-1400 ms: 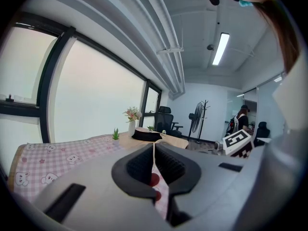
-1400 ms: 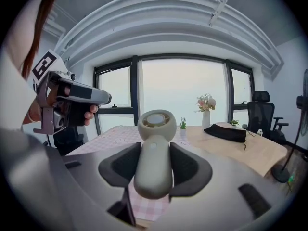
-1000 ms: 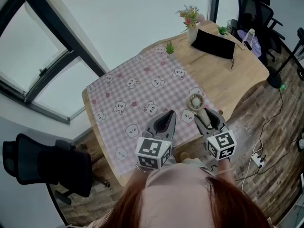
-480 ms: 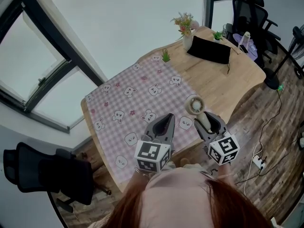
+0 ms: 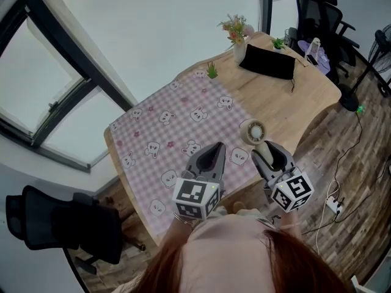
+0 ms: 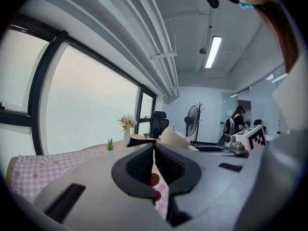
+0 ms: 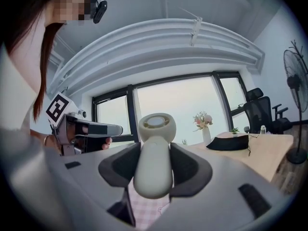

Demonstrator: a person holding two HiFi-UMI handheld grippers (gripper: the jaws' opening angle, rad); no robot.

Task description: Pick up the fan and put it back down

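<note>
My right tongs [image 7: 154,170] clamped on the handle of the fan [image 7: 155,129], its round head poking out ahead, my left tongs [image 6: 154,150] alongside, pressed together, empty.

Fan [image 7: 155,129] handle sides behind the right tongs [image 7: 154,153]; pedestal fan [image 7: 294,78] cut by the edge.

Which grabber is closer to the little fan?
Right. The right gripper clamps the fan by its handle, between its jaws. The left gripper is shut and empty, off to the fan's left over the checked cloth.
</note>
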